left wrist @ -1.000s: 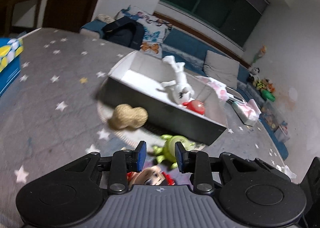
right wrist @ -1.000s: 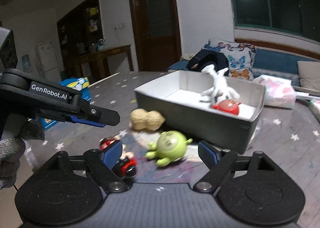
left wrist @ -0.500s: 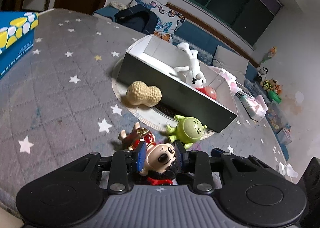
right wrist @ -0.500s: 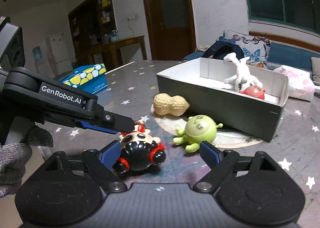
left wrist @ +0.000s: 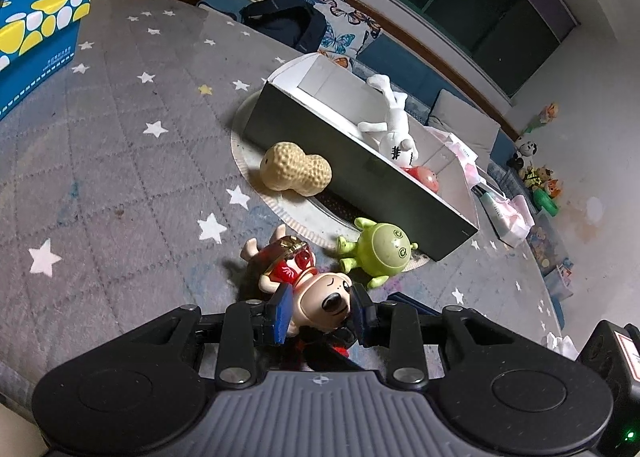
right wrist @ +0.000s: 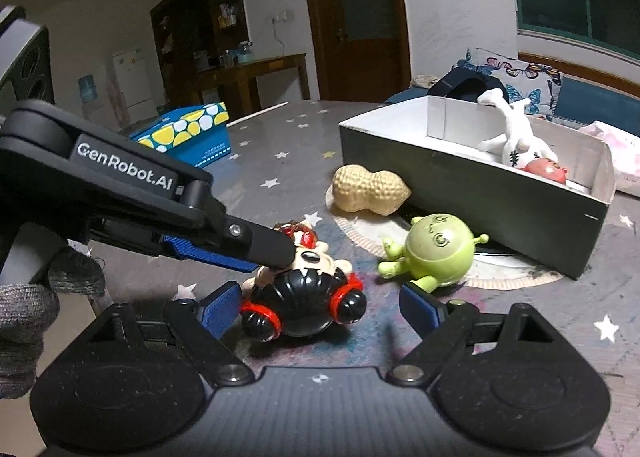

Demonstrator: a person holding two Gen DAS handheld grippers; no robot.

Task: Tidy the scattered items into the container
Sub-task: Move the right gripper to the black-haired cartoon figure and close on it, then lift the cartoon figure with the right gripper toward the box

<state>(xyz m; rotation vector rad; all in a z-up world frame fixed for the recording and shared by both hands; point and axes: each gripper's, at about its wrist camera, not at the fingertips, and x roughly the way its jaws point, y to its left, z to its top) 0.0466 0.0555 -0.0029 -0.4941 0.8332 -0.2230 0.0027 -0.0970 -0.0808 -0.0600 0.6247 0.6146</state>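
Left gripper angled downward at near left, pads pressed on both sides of a doll's head. Right gripper low beside it, jaws spread wide, touching nothing. Grey-gloved hand behind the left gripper.

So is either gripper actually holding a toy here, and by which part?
Not clearly. The left gripper flanks the head of the doll, but the doll lies on the table; pressing cannot be told. The right gripper is open, holding nothing.
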